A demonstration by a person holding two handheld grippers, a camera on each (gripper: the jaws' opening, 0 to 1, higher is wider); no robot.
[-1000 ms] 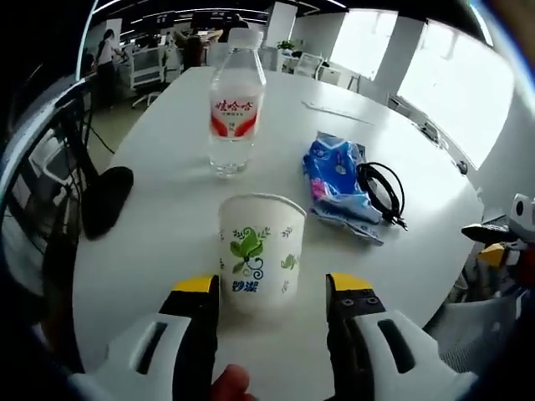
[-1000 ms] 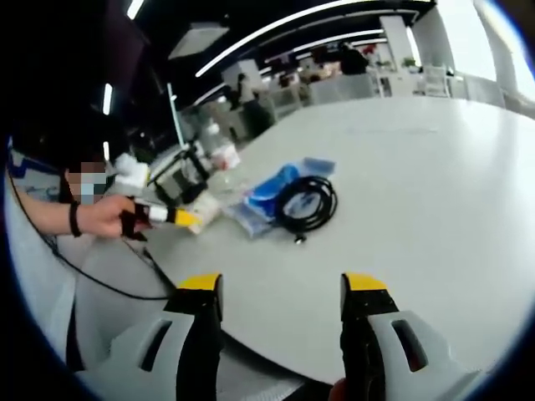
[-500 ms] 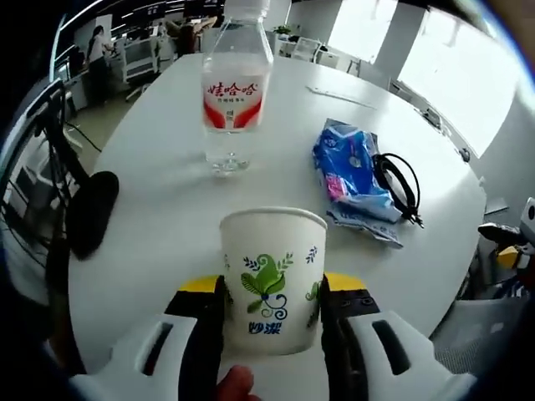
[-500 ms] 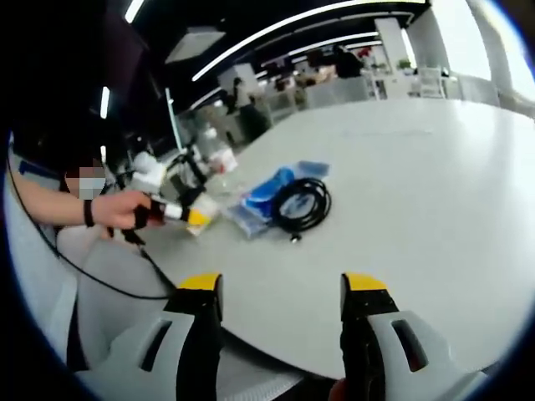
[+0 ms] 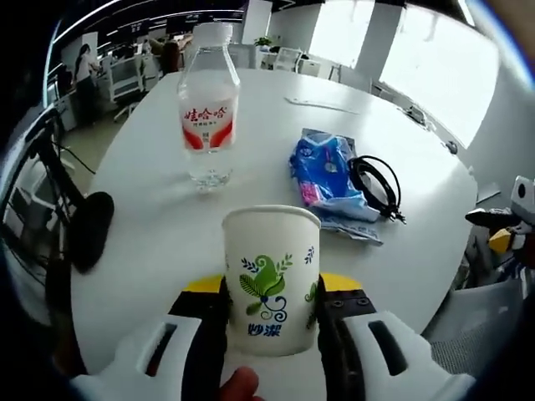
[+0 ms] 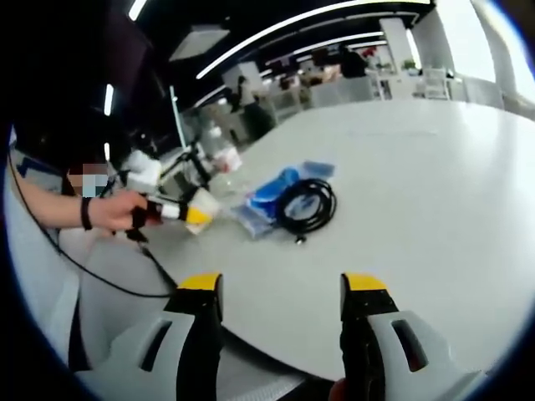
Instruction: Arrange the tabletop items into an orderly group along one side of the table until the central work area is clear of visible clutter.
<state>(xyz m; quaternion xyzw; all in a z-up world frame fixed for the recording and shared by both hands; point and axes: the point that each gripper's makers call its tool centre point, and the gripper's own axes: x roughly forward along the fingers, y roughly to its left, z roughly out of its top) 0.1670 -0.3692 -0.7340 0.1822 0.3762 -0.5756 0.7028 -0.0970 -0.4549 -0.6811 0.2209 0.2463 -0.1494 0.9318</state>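
A white paper cup (image 5: pixel 270 276) with a green leaf print stands upright between the jaws of my left gripper (image 5: pixel 270 291), which is shut on it near the table's front edge. Beyond it a clear water bottle (image 5: pixel 206 117) with a red label stands upright. To the right lie a blue snack packet (image 5: pixel 324 170) and a coiled black cable (image 5: pixel 374 185), touching. In the right gripper view, my right gripper (image 6: pixel 282 286) hangs open over the table edge, with nothing between its jaws. The cable (image 6: pixel 306 203) and packet (image 6: pixel 269 192) lie ahead of it, and the left gripper (image 6: pixel 185 215) is at the left, held by a hand.
The round white table (image 5: pixel 150 192) has bare surface behind the bottle and to the right (image 6: pixel 435 184). A black pad-like object (image 5: pixel 88 227) lies at its left edge. Office chairs, desks and people are in the background. A black cord hangs below the hand (image 6: pixel 109 284).
One second ago my left jaws stood open around the cup; they have shut on it and still hold it. The left view has shifted slightly. The right gripper has barely moved.
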